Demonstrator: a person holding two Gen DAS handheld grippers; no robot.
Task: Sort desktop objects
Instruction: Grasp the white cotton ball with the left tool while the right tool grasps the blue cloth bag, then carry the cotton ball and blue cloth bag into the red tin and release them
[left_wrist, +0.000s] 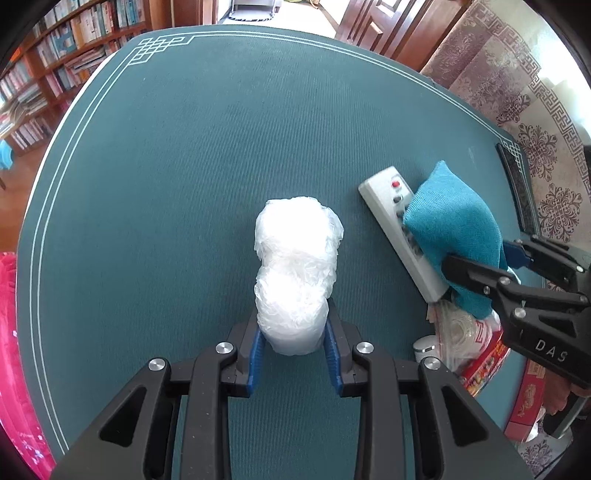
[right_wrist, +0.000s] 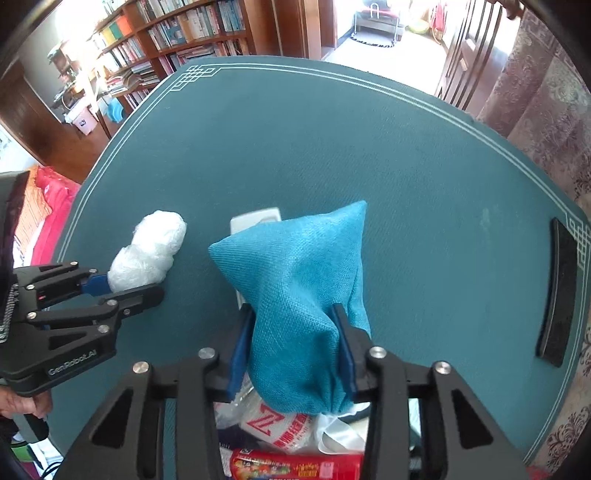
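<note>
The left tongs (left_wrist: 293, 328) clamped the near end of a white plastic-wrapped bundle (left_wrist: 295, 273) lying on the teal tabletop (left_wrist: 184, 166), its long axis running near to far. To its right a grey remote control (left_wrist: 391, 218) lay slanted, partly under a teal cloth pouch (right_wrist: 303, 295). The right tongs (right_wrist: 293, 350) gripped the pouch's lower part, its corner pointing far. Snack packets (right_wrist: 295, 463) crowded the near edge, a dark bar (right_wrist: 559, 291) far right.

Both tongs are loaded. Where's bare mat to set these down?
Free: the mat beyond the plastic-wrap bundle up to the far border, and between the teal pouch and black strip. Crowded: the near edge by the remote and red packets.
</note>
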